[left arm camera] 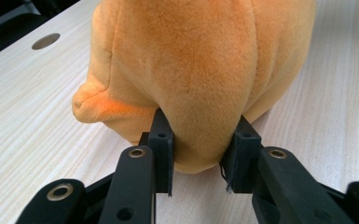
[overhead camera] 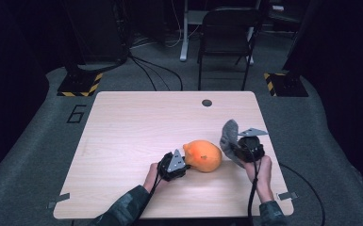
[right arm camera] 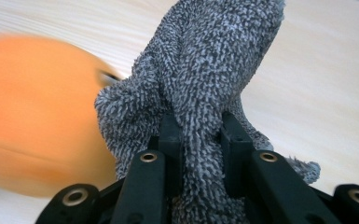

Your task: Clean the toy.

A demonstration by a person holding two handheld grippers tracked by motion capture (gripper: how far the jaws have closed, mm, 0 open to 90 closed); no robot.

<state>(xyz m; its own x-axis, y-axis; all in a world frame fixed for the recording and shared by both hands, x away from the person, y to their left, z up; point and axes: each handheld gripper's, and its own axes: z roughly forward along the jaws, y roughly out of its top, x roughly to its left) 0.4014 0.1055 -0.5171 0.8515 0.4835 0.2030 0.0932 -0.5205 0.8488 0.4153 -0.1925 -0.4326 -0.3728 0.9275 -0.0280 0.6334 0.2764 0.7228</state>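
An orange plush toy (overhead camera: pixel 202 156) lies on the light wooden desk (overhead camera: pixel 132 127), toward its near right part. The left gripper (overhead camera: pixel 181 165) sits at the toy's eight o'clock, and in the left gripper view its pads (left arm camera: pixel 164 149) pinch a fold of the orange plush (left arm camera: pixel 200 79) low on the toy, the fabric bulging between them. At the toy's three o'clock, just beside it, the right gripper (overhead camera: pixel 233 146) pinches a grey shaggy cloth (overhead camera: pixel 228 134) that stands up from its jaws; in the right gripper view the cloth (right arm camera: pixel 214 70) is clamped between the pads, with the toy a blurred orange mass (right arm camera: pixel 32 116) at nine o'clock. A round hole (overhead camera: pixel 207 102) marks the desk's far edge.
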